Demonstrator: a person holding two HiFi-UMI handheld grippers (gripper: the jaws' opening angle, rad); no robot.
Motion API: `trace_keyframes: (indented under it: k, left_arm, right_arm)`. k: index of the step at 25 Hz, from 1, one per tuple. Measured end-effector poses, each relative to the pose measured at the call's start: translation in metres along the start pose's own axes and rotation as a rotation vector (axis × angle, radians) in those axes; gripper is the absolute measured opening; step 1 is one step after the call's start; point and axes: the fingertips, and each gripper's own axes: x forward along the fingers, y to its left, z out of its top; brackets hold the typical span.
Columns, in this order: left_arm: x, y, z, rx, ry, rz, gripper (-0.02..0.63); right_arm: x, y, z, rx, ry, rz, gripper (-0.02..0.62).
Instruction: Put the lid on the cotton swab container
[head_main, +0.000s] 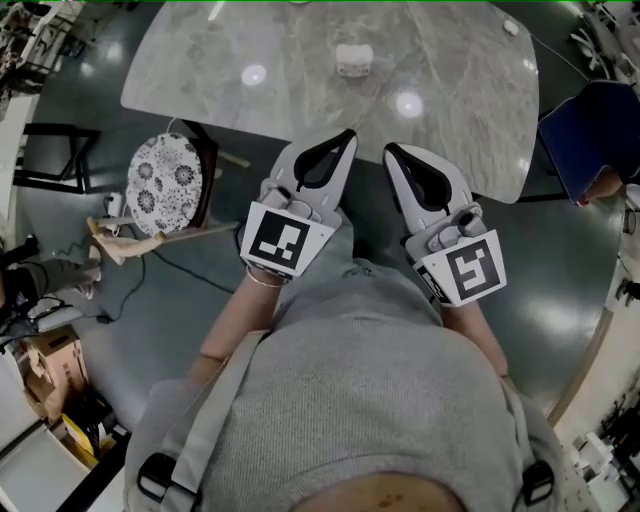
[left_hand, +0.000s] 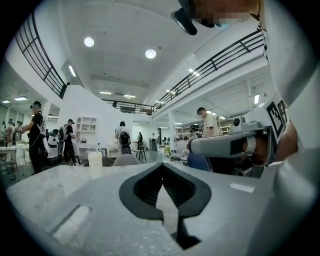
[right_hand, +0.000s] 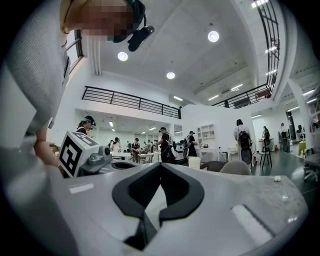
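Left gripper and right gripper hover at the near edge of the bench, fingers pressed together, empty. The cotton swab container stands mid-bench; arriving with fingers unopened could knock it over.

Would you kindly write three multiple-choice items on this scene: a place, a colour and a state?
1. Where is the container? A) on the table B) on the floor C) in a gripper
2. Its colour? A) red B) white C) black
3. The left gripper and right gripper are? A) both shut, empty B) both open C) holding a lid
1 A: it stands on the table's far side. 2 B: it looks white on grey stone. 3 A: each pair of jaws meets on nothing.
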Motion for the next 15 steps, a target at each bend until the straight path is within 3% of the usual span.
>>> trace_keyframes:
  k: [15]
  left_arm:
    - [-0.01,-0.013,0.007,0.007,-0.017,0.022,-0.003]
  right_arm:
    - [-0.015,0.009,0.002,-0.012,0.001,0.0,0.002]
